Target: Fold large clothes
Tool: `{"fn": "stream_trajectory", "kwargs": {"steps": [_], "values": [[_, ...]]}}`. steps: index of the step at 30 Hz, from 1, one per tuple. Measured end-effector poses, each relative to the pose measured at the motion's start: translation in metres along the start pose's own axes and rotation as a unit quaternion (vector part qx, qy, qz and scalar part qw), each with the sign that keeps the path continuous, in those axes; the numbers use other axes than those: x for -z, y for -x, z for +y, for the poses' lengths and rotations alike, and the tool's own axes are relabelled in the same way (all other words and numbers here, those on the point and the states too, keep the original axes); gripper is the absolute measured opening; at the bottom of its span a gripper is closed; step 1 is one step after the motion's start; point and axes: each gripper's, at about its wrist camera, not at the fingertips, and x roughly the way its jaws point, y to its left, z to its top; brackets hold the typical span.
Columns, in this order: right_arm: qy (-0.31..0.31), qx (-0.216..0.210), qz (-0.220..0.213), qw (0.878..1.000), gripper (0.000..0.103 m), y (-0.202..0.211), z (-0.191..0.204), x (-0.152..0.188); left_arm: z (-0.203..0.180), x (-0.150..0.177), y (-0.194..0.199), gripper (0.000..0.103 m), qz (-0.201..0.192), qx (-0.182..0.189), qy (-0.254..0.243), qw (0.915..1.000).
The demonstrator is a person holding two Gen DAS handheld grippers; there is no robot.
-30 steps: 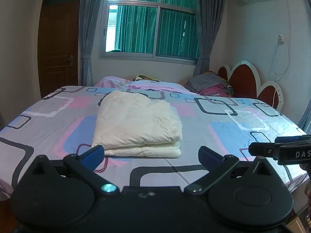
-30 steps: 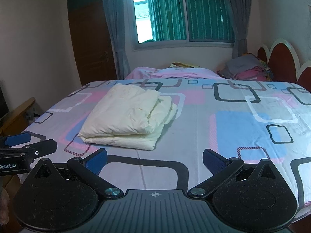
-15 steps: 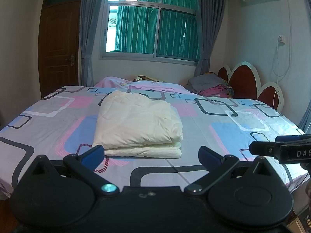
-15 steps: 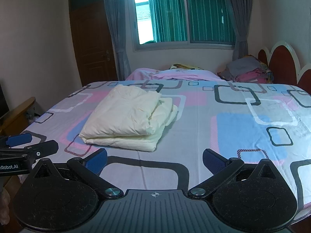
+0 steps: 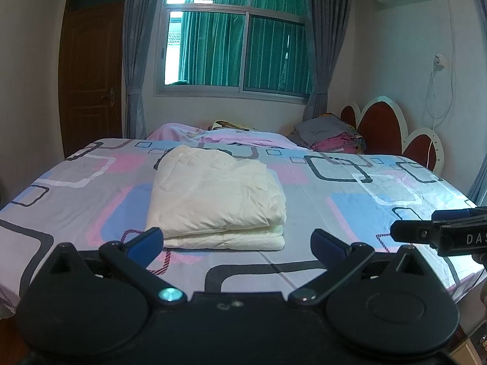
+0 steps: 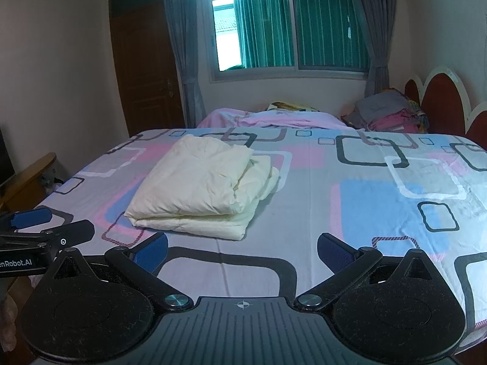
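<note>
A cream garment (image 5: 217, 200) lies folded in a thick rectangle on the patterned bed (image 5: 350, 213). It also shows in the right wrist view (image 6: 201, 188), left of centre. My left gripper (image 5: 237, 240) is open and empty, held back from the bed's near edge, in front of the garment. My right gripper (image 6: 243, 251) is open and empty, to the right of the left one. Each gripper's tip shows in the other's view: the right one (image 5: 438, 234) and the left one (image 6: 39, 231).
A stack of folded clothes (image 5: 331, 137) and pink bedding (image 5: 225, 135) lie at the far side of the bed by the red headboard (image 5: 386, 130). A wooden door (image 5: 91, 73) stands at left. A window with curtains (image 5: 240, 39) is behind.
Both grippers have shifted very slightly, and the garment lies as it did. Nothing was taken hold of or let go.
</note>
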Motion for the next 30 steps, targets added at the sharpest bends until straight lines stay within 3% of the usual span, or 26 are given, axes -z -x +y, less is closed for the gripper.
{"fn": "stream_trajectory", "kwargs": {"steps": [30], "values": [[0.007,-0.008,-0.004,1.000,0.103,0.0018,-0.0032,-0.0028,-0.0003,-0.0057,-0.0035,0.103,-0.005,-0.002,-0.006,1.0000]]}}
